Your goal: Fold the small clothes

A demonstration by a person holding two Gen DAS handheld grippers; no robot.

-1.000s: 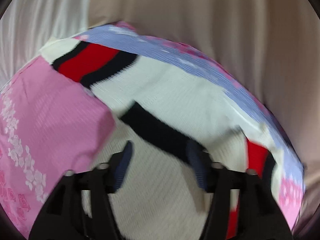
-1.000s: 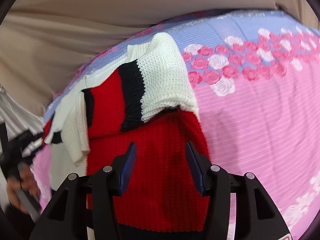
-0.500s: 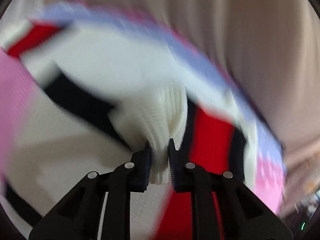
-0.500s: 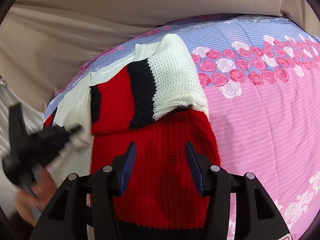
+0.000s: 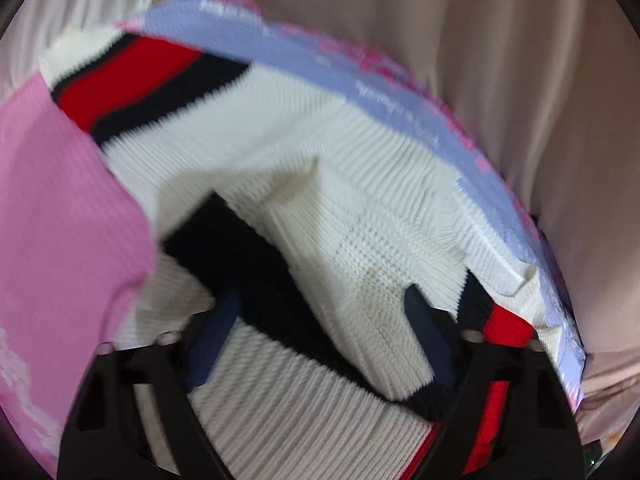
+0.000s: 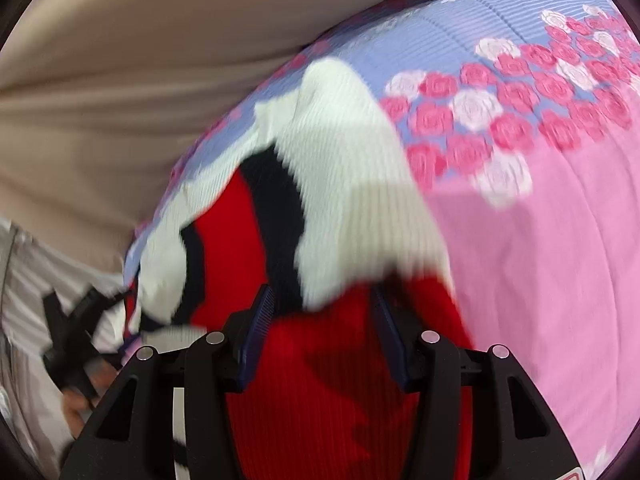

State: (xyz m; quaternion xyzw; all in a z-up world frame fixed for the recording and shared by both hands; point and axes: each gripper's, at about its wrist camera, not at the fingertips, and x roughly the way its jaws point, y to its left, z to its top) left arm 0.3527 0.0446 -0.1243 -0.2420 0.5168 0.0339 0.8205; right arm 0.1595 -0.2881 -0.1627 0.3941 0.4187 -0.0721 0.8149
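A knit sweater (image 5: 360,184) in white, black and red lies on the bed. My left gripper (image 5: 320,320) hovers low over its white part. Its jaws are opening, and a white fold with a black band lies under the gap, with neither pad pressing on it. In the right wrist view a folded sleeve (image 6: 352,184) lies across the sweater's red body (image 6: 328,400). My right gripper (image 6: 324,320) stands open just above that red knit, near the sleeve's edge, pinching nothing. The left gripper (image 6: 76,340) and the hand (image 6: 76,408) holding it show at the sweater's far left end.
The bedspread (image 6: 560,260) is pink with a blue band and a rose print (image 6: 500,108). It stretches off to the right of the sweater. Beige cloth (image 5: 520,80) hangs beyond the bed's far edge. A pink flap of bedspread (image 5: 60,220) rises at the left.
The left gripper pinched a white fold of the sweater half a second ago and has since let it go, jaws apart. The right gripper has moved in closer over the red knit.
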